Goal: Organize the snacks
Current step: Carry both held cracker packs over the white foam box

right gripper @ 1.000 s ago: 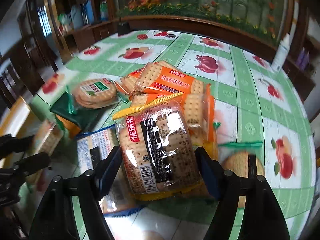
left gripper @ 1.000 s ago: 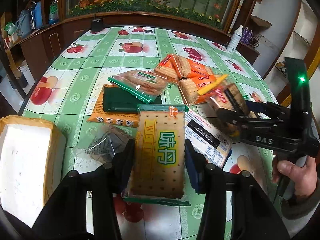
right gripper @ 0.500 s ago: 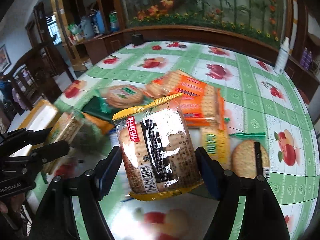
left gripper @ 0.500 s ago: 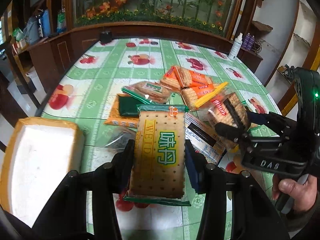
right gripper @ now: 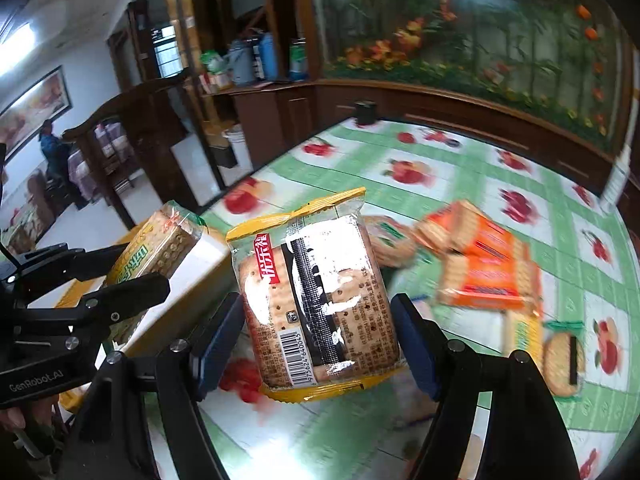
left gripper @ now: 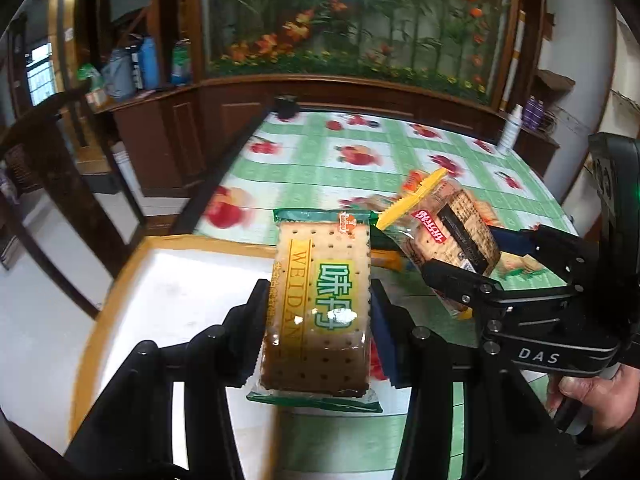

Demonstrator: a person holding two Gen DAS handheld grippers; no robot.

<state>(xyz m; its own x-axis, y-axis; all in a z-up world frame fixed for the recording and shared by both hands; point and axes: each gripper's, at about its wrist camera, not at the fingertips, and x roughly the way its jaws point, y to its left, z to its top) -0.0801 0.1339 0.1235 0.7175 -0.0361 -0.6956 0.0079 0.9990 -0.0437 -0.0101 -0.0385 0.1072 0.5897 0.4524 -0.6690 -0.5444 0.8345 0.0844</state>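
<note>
My left gripper [left gripper: 318,320] is shut on a green-edged cracker pack [left gripper: 318,304] and holds it above the white foam box [left gripper: 168,300]. In the right wrist view that same pack [right gripper: 154,256] shows at the left, over the box [right gripper: 200,256]. Between the pads of my right gripper [right gripper: 320,324], shut, sits a yellow-edged clear cracker pack [right gripper: 316,304], lifted off the table. From the left wrist, this yellow pack [left gripper: 448,232] hangs to the right of the green one. Orange cracker packs [right gripper: 480,268] and a round biscuit pack [right gripper: 390,236] lie on the tablecloth behind.
The green fruit-print tablecloth [left gripper: 360,160] covers the table. A round cracker pack [right gripper: 562,360] lies at the right. A white bottle [left gripper: 510,130] and a dark small object [left gripper: 286,106] stand at the far edge. A wooden chair [right gripper: 132,152] stands left of the table.
Both grippers have risen and swung left with their packs, from over the snack pile to the foam box. The box now lies right under the left gripper.
</note>
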